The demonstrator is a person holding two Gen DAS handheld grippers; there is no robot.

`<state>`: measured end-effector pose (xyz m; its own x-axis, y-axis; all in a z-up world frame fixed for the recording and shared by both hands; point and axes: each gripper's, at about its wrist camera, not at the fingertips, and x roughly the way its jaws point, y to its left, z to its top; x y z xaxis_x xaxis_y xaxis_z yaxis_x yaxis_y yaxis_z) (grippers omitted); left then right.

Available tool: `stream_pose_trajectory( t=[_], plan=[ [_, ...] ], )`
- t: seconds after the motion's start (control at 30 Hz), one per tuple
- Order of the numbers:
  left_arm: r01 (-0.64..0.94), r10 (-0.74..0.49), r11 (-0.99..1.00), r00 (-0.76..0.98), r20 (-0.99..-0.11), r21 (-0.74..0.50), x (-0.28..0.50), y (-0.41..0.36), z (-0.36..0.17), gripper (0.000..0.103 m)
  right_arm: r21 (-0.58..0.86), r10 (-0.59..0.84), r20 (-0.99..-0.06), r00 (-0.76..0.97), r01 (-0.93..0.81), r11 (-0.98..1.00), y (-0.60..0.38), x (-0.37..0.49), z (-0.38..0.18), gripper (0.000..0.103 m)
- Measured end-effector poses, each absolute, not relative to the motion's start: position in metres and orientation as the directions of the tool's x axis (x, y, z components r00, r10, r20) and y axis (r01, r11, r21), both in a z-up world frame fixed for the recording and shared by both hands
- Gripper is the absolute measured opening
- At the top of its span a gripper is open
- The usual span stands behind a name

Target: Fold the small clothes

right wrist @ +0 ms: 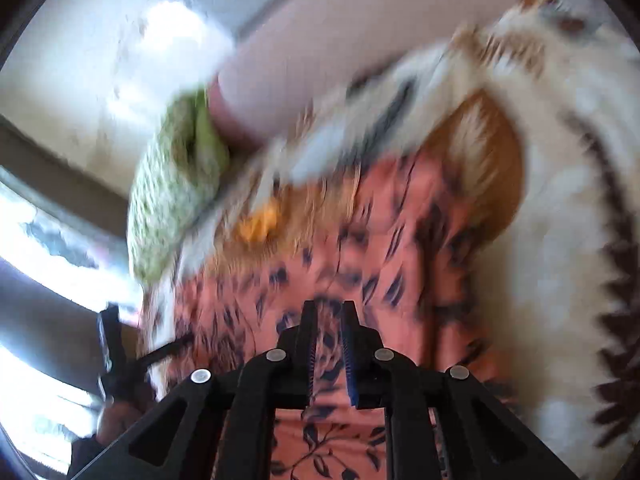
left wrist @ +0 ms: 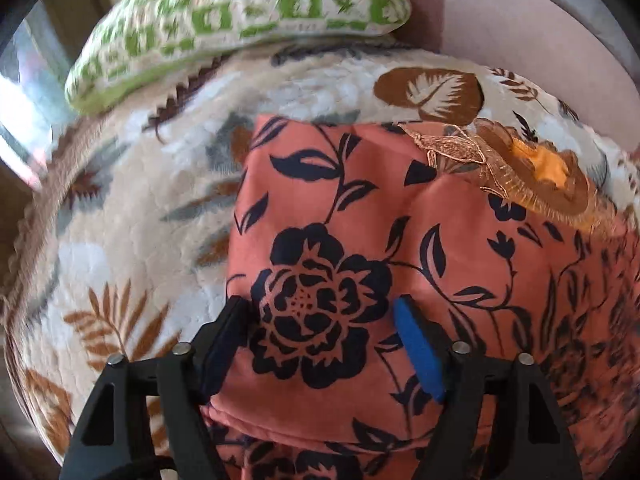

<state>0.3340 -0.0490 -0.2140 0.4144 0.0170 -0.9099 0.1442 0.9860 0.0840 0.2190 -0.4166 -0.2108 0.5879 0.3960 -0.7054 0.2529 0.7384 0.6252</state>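
Item: small garment of salmon-orange woven cloth printed with dark navy flowers and leaves, with a gold-embroidered neckline patch over an orange lining. It lies spread on the bed, partly doubled, a hemmed edge nearest the left tool.

Handling, by estimate: light, limp, thin; it should crease readily and slide a little on the pile beneath. Best taken at the hem or a corner, pinching one layer only. The embroidery looks stiffer and is better kept off a fold line.

Left gripper: jaws wide apart, straddling the large printed rose, holding nothing.

Right gripper: jaws drawn nearly together with printed cloth showing in the slit; the picture is smeared, so whether it actually pinches the fabric cannot be told.

Surface: plush cream blanket with brown and grey leaf motifs and a zigzag border, soft and yielding.

Surroundings: green-and-white patterned cushion at the blanket's far edge, pale pink wall behind, bright window light to the left.
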Motion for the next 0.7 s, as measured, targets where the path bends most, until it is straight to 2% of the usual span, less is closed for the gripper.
stream_pose_trajectory(
  t=[0.07, 0.2, 0.27, 0.33, 0.37, 0.43, 0.5, 0.6, 0.7],
  plan=[
    [0.140, 0.006, 0.988, 0.397, -0.918, 0.066, 0.334, -0.046, -0.209, 0.078, 0.582, 0.394, -0.775, 0.493, 0.316, 0.749, -0.410, 0.228, -0.236, 0.012],
    [0.119, -0.075, 0.993, 0.483, -0.873, -0.020, 0.318, -0.033, -0.181, 0.078, 0.594, 0.381, -0.732, 0.565, 0.256, 0.763, -0.407, 0.220, -0.211, 0.014],
    [0.125, -0.070, 0.992, 0.484, -0.872, -0.010, 0.309, -0.032, -0.183, 0.078, 0.603, 0.392, -0.705, 0.591, 0.208, 0.771, -0.399, 0.217, -0.201, 0.014],
    [0.174, -0.014, 0.983, 0.350, -0.937, 0.050, 0.310, -0.039, -0.214, 0.078, 0.594, 0.426, -0.738, 0.523, 0.206, 0.777, -0.379, 0.229, -0.215, 0.026],
    [0.186, -0.013, 0.981, 0.372, -0.928, 0.061, 0.307, -0.039, -0.214, 0.078, 0.579, 0.436, -0.769, 0.467, 0.221, 0.785, -0.375, 0.230, -0.226, 0.026],
    [0.175, -0.017, 0.983, 0.386, -0.922, 0.055, 0.301, -0.036, -0.201, 0.078, 0.576, 0.418, -0.753, 0.508, 0.201, 0.793, -0.371, 0.226, -0.222, 0.026],
    [0.158, -0.066, 0.987, 0.381, -0.922, -0.005, 0.294, -0.028, -0.189, 0.078, 0.553, 0.410, -0.767, 0.494, 0.186, 0.812, -0.369, 0.218, -0.211, 0.026],
    [0.163, -0.155, 0.982, 0.415, -0.896, -0.095, 0.265, -0.006, -0.164, 0.078, 0.564, 0.420, -0.737, 0.530, 0.139, 0.814, -0.376, 0.185, -0.189, 0.026],
    [0.185, -0.165, 0.979, 0.450, -0.878, -0.089, 0.226, 0.024, -0.147, 0.078, 0.600, 0.440, -0.704, 0.557, 0.137, 0.788, -0.387, 0.152, -0.176, 0.026]
  ],
)
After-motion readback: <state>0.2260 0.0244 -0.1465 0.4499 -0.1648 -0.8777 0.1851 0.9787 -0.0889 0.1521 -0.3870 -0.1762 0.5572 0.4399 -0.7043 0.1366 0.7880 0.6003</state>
